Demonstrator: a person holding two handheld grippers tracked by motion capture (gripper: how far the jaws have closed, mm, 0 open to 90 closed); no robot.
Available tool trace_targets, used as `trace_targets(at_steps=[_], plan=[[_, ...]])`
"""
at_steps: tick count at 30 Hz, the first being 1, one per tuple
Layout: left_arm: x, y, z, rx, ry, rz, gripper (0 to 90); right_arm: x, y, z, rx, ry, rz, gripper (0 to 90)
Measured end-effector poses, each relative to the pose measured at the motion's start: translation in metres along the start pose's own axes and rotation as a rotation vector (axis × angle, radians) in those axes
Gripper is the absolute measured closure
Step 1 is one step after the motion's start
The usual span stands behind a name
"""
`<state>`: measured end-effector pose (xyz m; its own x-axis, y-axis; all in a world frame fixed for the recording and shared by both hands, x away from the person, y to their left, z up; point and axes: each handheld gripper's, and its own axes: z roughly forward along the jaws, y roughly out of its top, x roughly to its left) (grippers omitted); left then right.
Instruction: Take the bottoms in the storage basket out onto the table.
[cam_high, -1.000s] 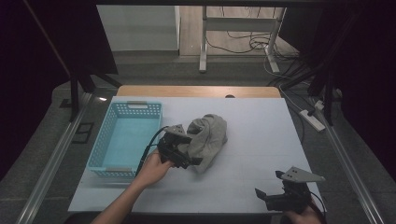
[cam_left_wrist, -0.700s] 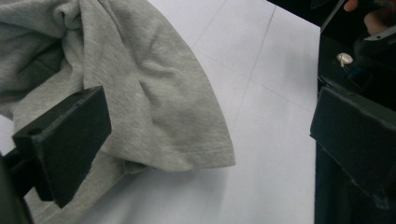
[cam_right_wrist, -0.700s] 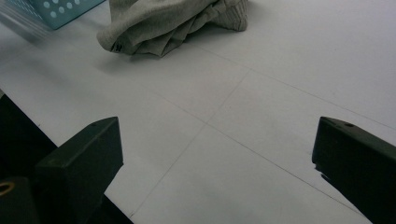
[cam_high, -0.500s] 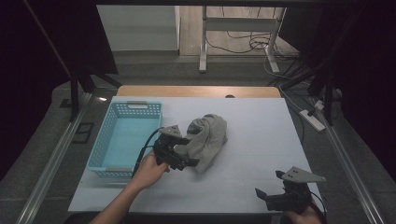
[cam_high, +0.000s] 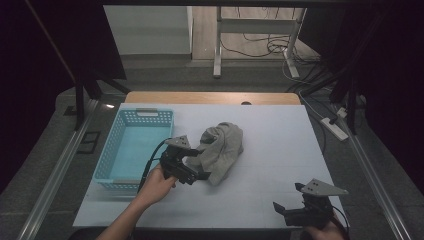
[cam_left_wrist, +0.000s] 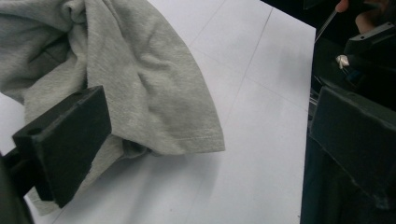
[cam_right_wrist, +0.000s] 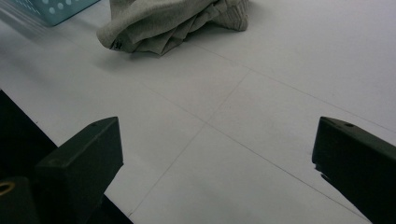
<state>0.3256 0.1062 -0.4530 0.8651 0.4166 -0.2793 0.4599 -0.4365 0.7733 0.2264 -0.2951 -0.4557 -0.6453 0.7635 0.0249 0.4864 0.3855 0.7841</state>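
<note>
White tabletop (cam_high: 280, 150) took up the middle of the high view, with dark floor, cables and a table leg beyond its far edge. A crumpled grey garment (cam_high: 220, 150) lay near the table's centre, just right of a light blue basket (cam_high: 135, 145). The left gripper (cam_high: 197, 172), held in the person's left hand (cam_high: 157, 182), sat against the garment's near left edge; from this height I could not tell whether cloth lay between the jaws. The right gripper (cam_high: 285, 209) rested at the near right corner, well apart from the garment, the hand behind it cut off by the frame's bottom edge. From the left gripper view, the garment (cam_left_wrist: 140, 84) showed as soft grey knit with a stitched hem, bunched in folds at upper left and draped flat toward the open table. The left gripper (cam_left_wrist: 205, 140) had its jaws set wide; one jaw lay on or against the cloth, and the hem reached into the gap without being pinched. Dark shapes at the right edge were hard to make out. From the right gripper view, the right gripper (cam_right_wrist: 217, 158) stood wide open over bare table (cam_right_wrist: 224, 93), nothing between the jaws. The garment (cam_right_wrist: 168, 23) lay far ahead, its top cropped, with a corner of the basket (cam_right_wrist: 60, 9) at upper left.
</note>
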Motion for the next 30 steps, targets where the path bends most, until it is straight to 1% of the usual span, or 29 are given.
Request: trace_targets(at_steps=[2,5,13,20,22,30], plan=[[-0.001,-0.001,0.0,0.004,-0.004,0.0,0.0,0.0,0.0,0.0,0.0,-0.002,-0.001,2.4],[-0.002,-0.003,0.0,0.011,0.005,0.002,0.0,0.0,0.0,0.0,-0.001,-0.002,-0.001,2.4],[-0.003,-0.009,-0.004,0.002,0.005,-0.012,0.0,0.001,0.0,0.0,0.001,-0.003,-0.006,2.4],[-0.006,-0.013,-0.008,-0.001,0.002,-0.01,0.0,0.001,0.0,0.0,-0.001,-0.003,-0.004,2.4],[-0.007,-0.014,-0.009,0.0,0.007,-0.008,0.0,0.001,0.0,0.0,0.0,-0.002,-0.004,2.4],[-0.01,-0.017,-0.014,-0.006,-0.002,-0.014,0.0,0.001,0.0,0.0,0.001,-0.002,-0.004,2.4]])
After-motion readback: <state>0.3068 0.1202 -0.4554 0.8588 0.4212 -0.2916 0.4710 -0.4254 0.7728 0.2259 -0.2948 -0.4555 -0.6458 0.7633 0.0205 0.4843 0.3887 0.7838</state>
